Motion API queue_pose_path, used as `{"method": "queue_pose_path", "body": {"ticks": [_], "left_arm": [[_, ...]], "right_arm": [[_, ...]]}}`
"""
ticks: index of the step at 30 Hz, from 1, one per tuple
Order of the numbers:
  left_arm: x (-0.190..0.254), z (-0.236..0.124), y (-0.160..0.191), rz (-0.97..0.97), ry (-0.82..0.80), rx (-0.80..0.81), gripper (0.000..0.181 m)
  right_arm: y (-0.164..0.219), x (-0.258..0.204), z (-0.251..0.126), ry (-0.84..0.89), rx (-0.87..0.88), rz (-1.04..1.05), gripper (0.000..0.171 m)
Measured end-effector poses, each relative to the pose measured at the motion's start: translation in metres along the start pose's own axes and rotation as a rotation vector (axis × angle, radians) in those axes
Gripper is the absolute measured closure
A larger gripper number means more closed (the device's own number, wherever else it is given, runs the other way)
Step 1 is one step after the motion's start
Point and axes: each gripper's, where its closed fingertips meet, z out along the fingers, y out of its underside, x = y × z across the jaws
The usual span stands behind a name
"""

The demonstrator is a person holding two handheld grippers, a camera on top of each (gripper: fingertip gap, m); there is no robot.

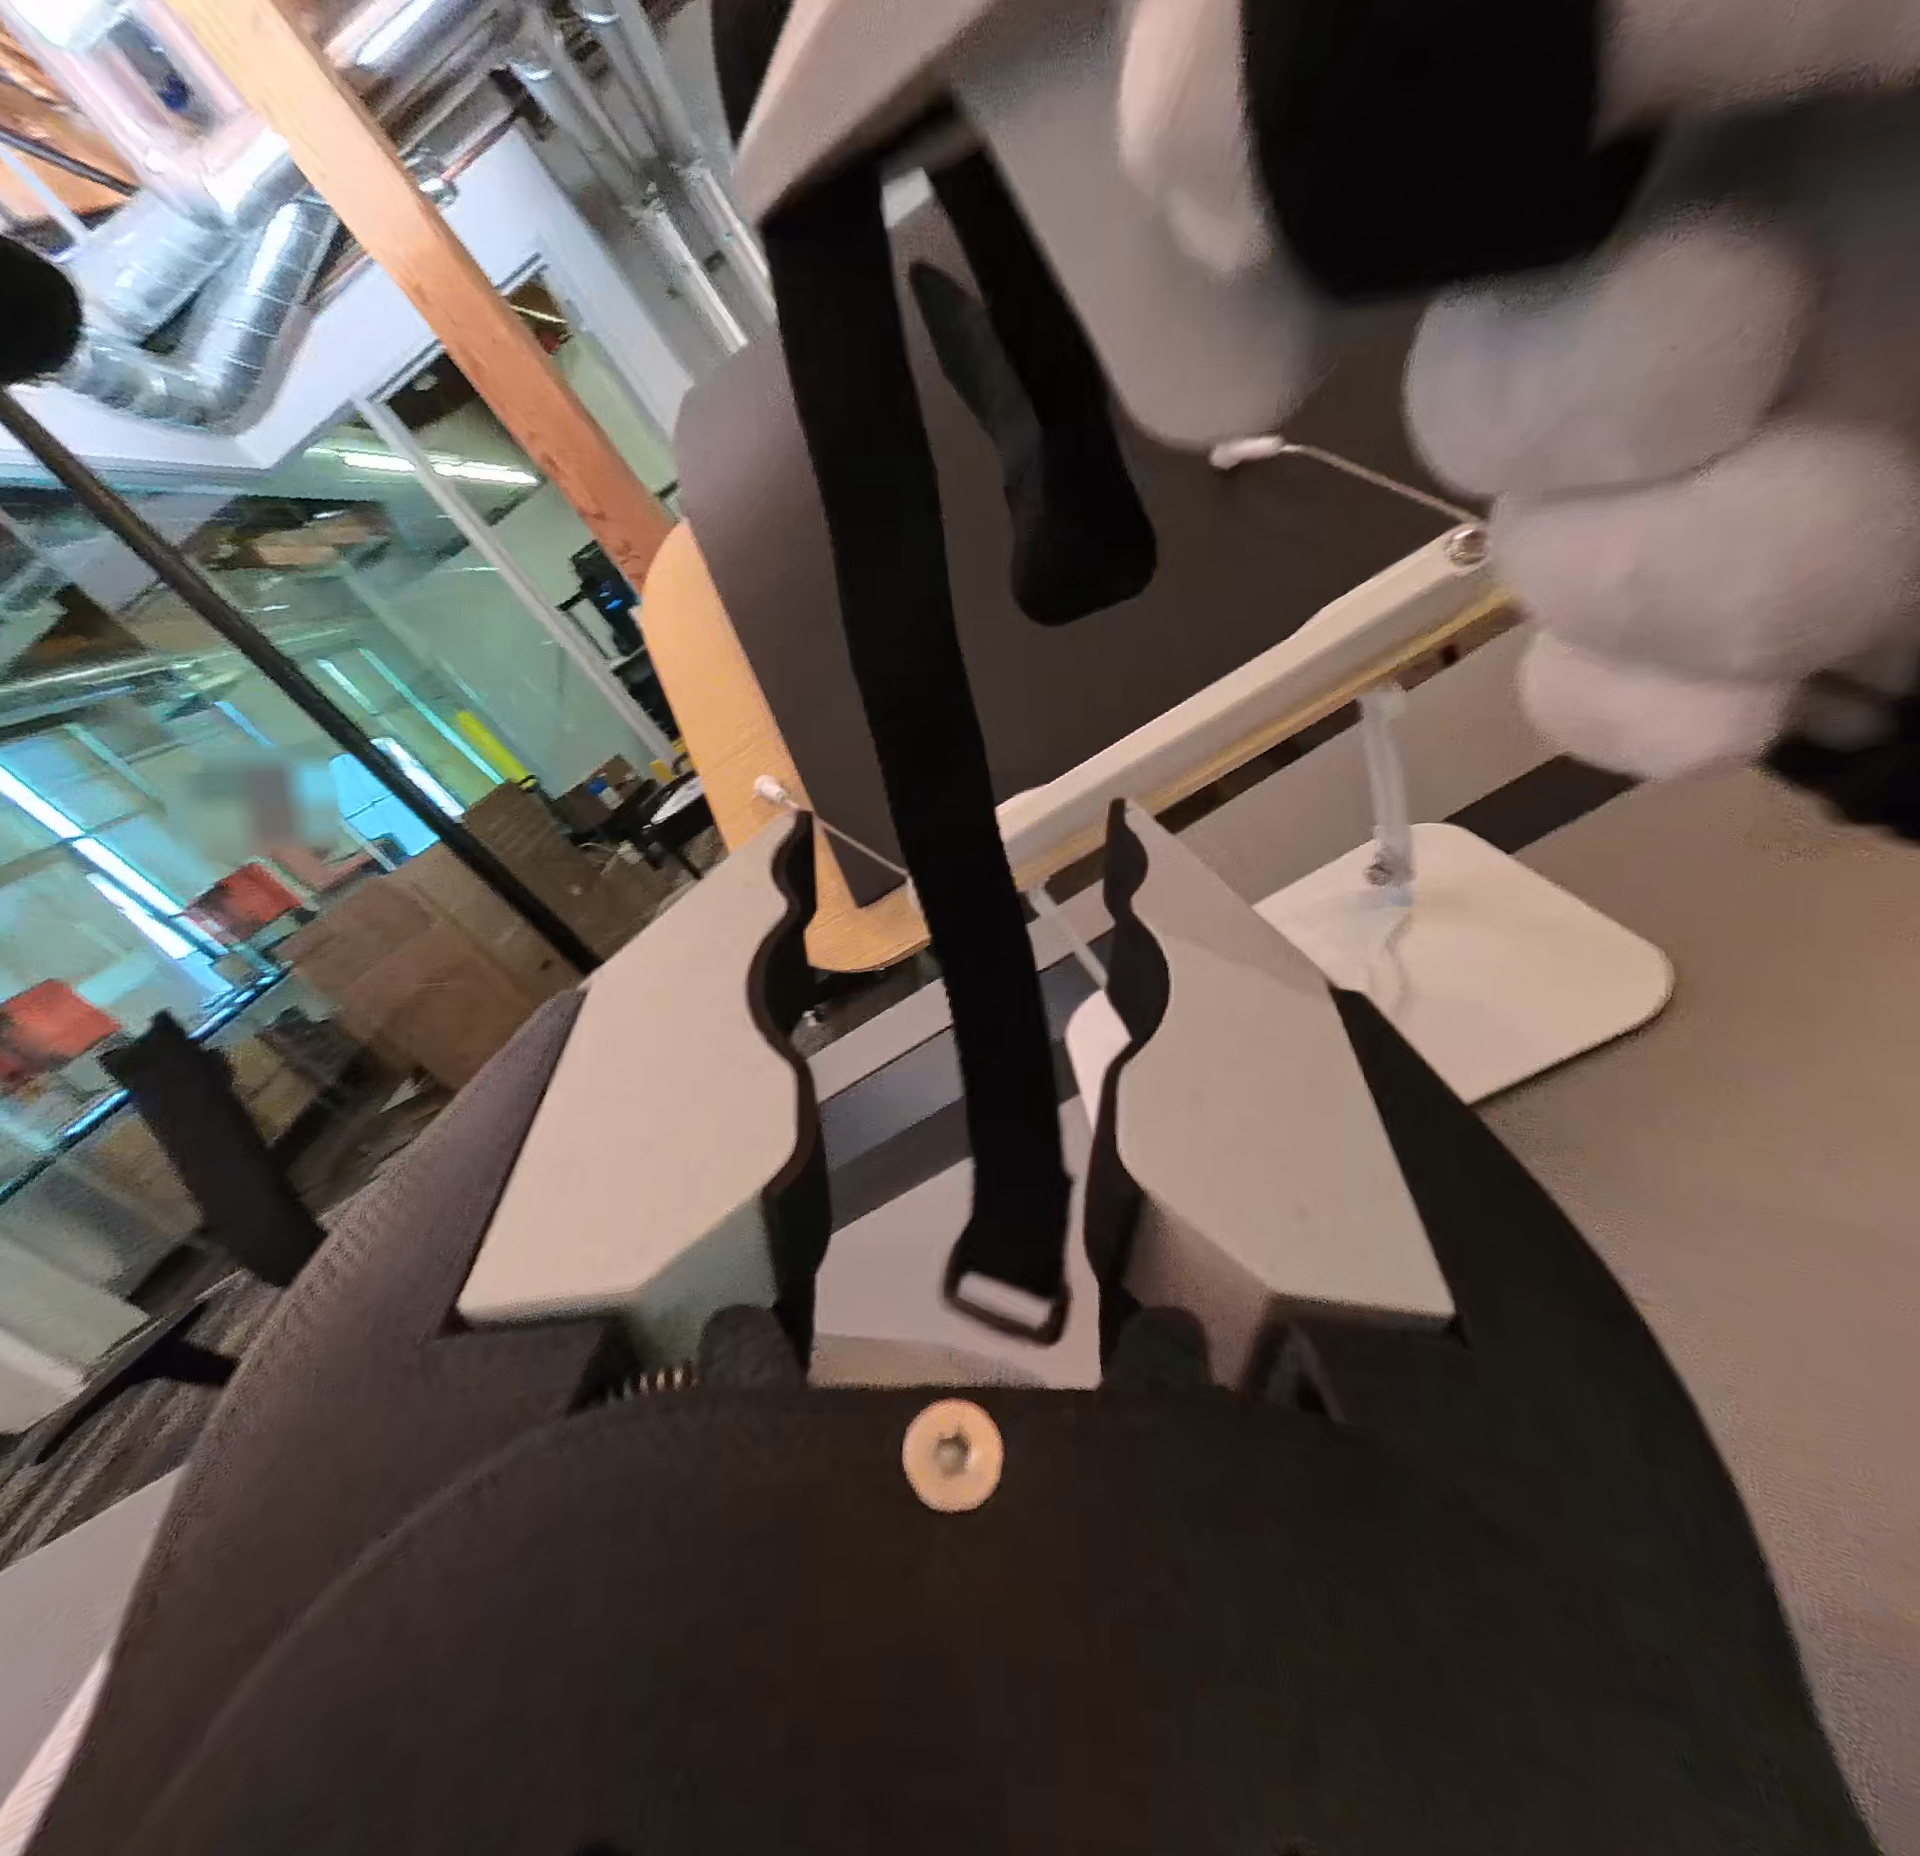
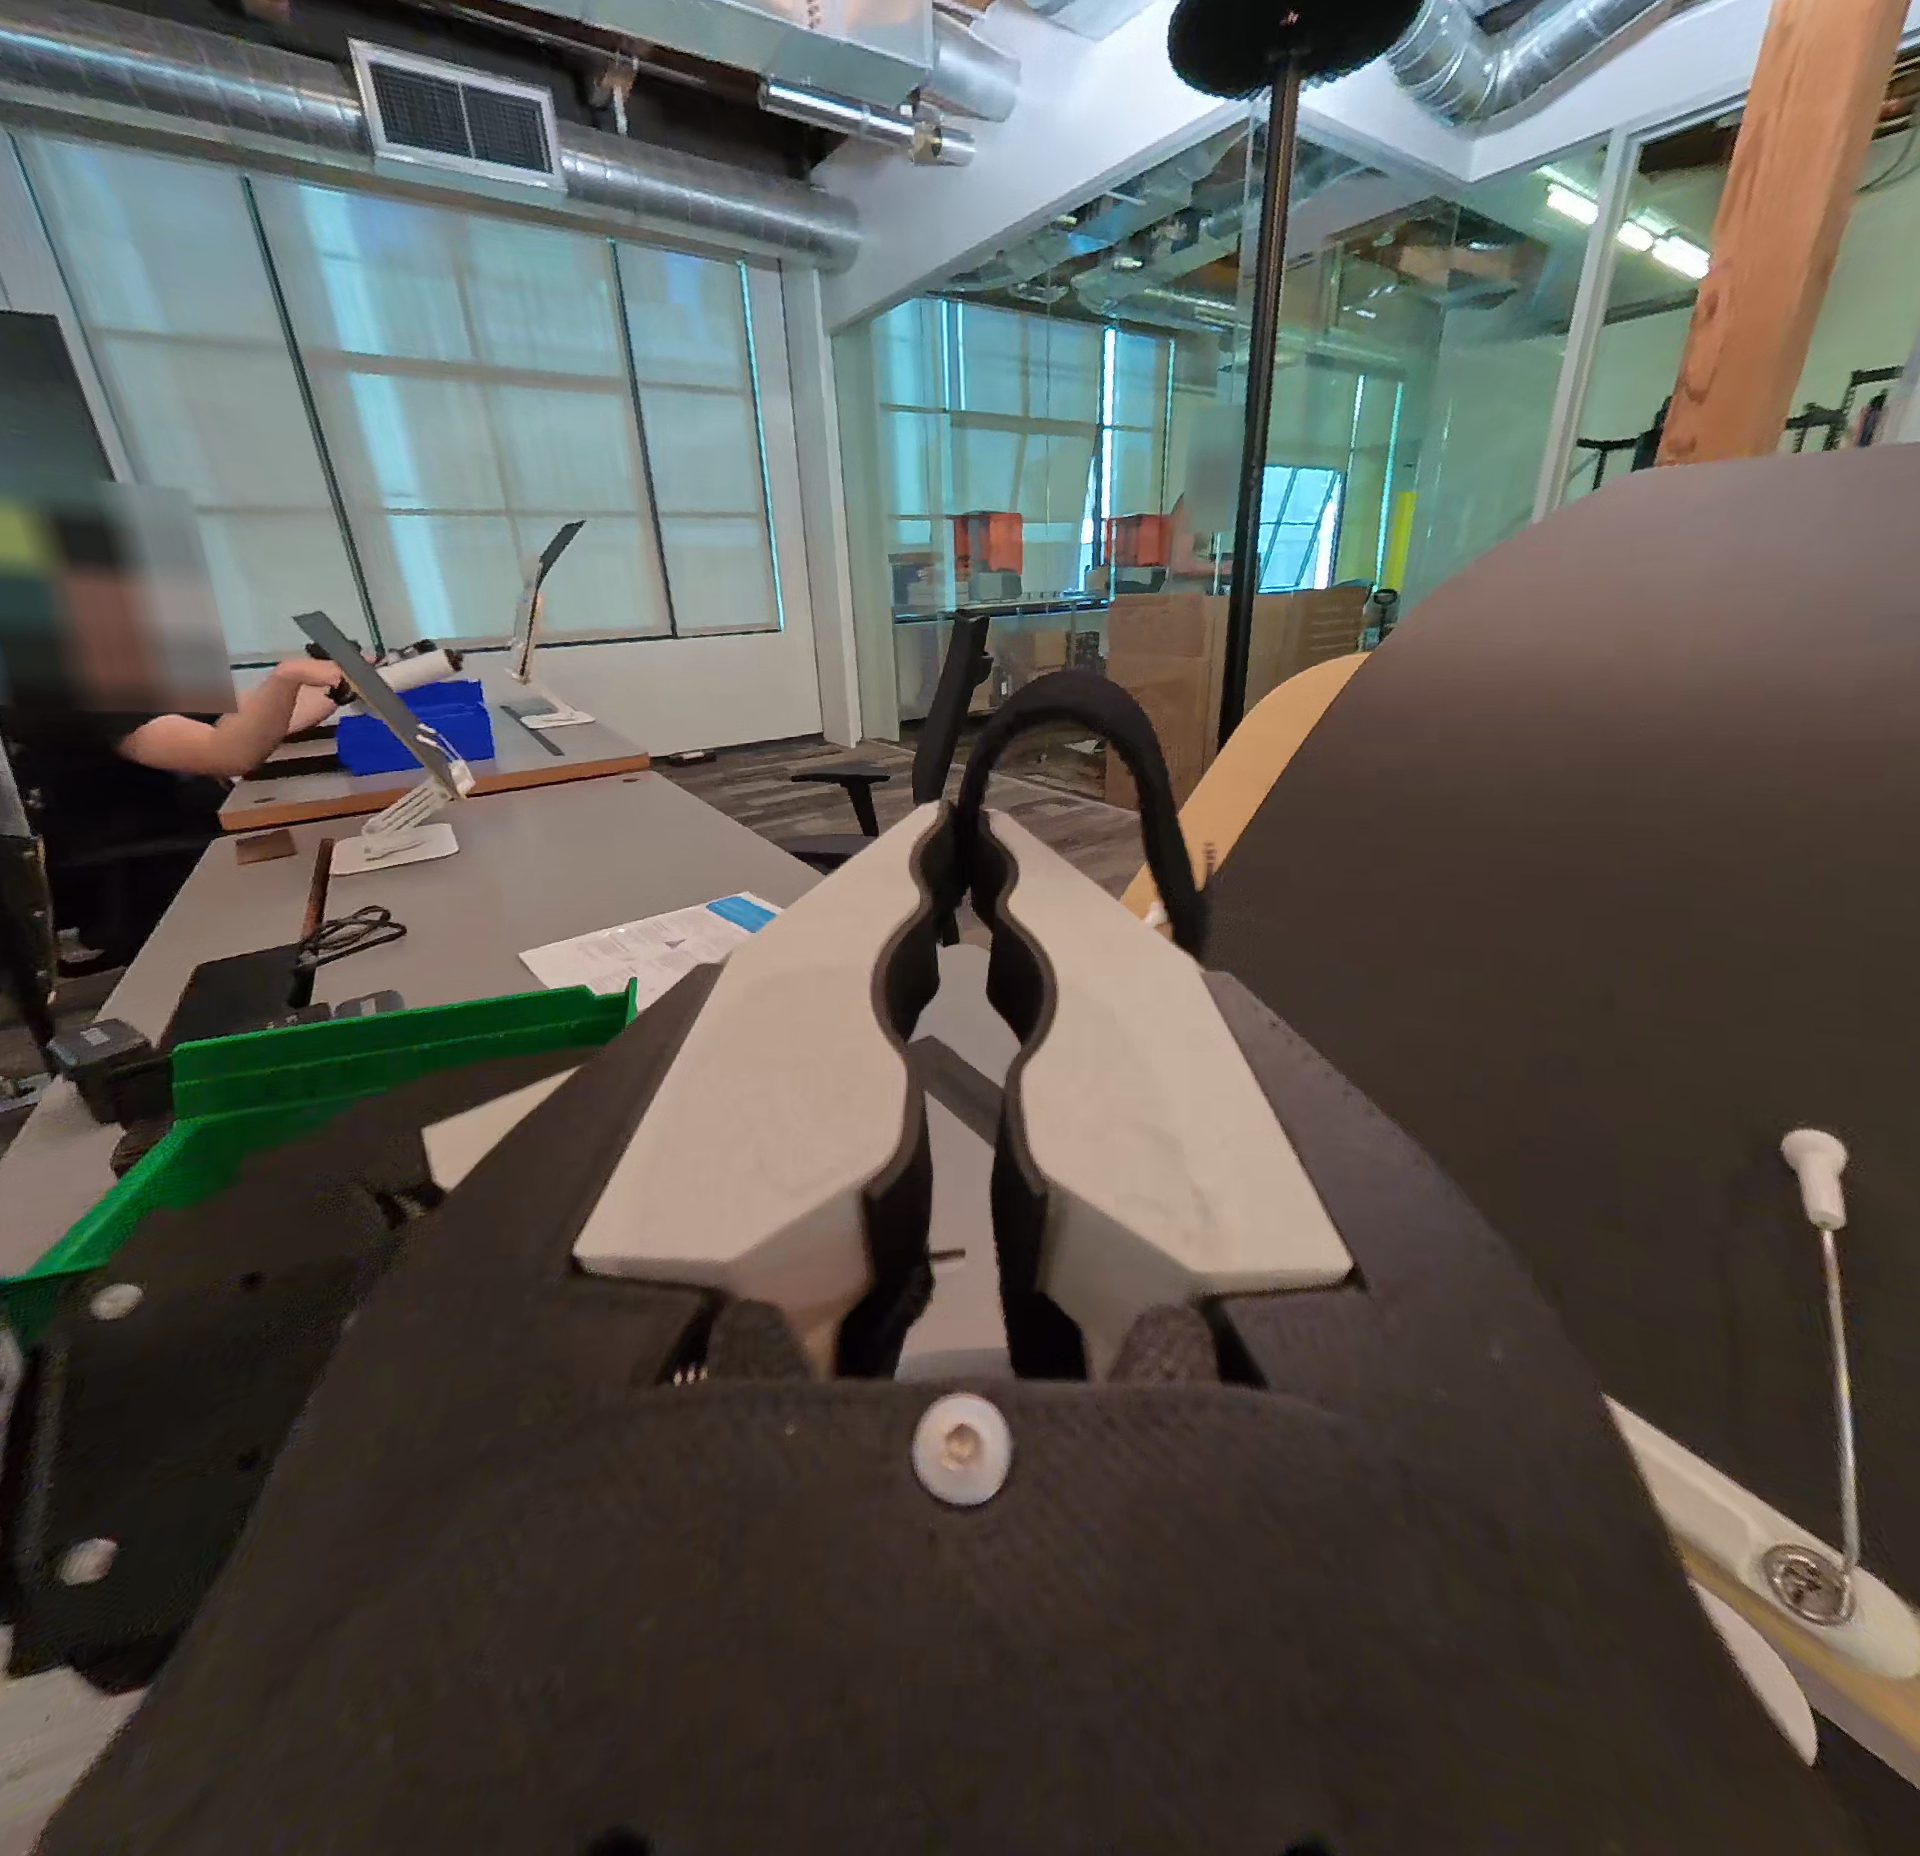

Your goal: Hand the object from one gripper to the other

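The right gripper (image 2: 961, 835) is pinched closed on a black strap (image 2: 1091, 726) at its fingertips; the strap arches up out of the tips in a loop and drops down the right side, in front of a dark rounded panel (image 2: 1558, 819). In the left wrist view that same gripper comes in from the top, held by a white-gloved hand (image 1: 1621, 476), and the strap (image 1: 894, 663) hangs down from it in two lengths: a short one ending in mid-air and a long one reaching down between the fingers of the left gripper (image 1: 951, 850). The left gripper stands wide open, its wavy black pads clear of the strap on both sides, and the strap's end with its small plastic buckle (image 1: 1003, 1299) sits deep in the gap, near the gripper's base. Just beyond, on the grey table (image 1: 1714, 1183), stands a white stand (image 1: 1475, 965) with a slanted arm. In the right wrist view a green plastic piece (image 2: 343, 1079) shows at the near left, and a person (image 2: 156, 757) sits at a far desk.
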Motion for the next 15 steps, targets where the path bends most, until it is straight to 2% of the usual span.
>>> {"method": "queue_pose_path", "body": {"ticks": [2,3,4,5,9,12,13,15], "left_arm": [[-0.003,0.007,0.003,0.008,-0.026,0.001,0.144],[-0.002,0.008,0.002,-0.003,-0.019,0.003,0.160],[-0.002,0.009,0.000,0.002,-0.015,0.009,0.165],[-0.003,0.009,-0.001,0.014,-0.015,0.010,0.180],[0.003,0.008,-0.002,0.050,0.079,-0.008,0.181],[0.009,0.002,-0.003,0.021,0.232,-0.039,0.181],[0.009,0.000,-0.003,0.004,0.280,-0.050,0.181],[0.009,-0.007,-0.005,-0.050,0.416,-0.080,0.181]], "right_arm": [[-0.003,-0.001,-0.002,0.001,0.005,0.005,0.171],[-0.004,0.000,-0.003,0.006,0.010,0.009,0.171],[-0.005,0.001,-0.003,0.014,0.011,0.007,0.171],[-0.004,0.002,-0.004,0.019,0.009,0.006,0.171],[-0.004,0.012,-0.006,0.037,0.007,0.011,0.171],[-0.001,0.010,-0.006,-0.017,-0.011,0.025,0.167],[-0.002,0.010,-0.007,-0.036,-0.013,0.027,0.159],[0.003,0.005,-0.009,-0.109,-0.075,0.017,0.127]]}}
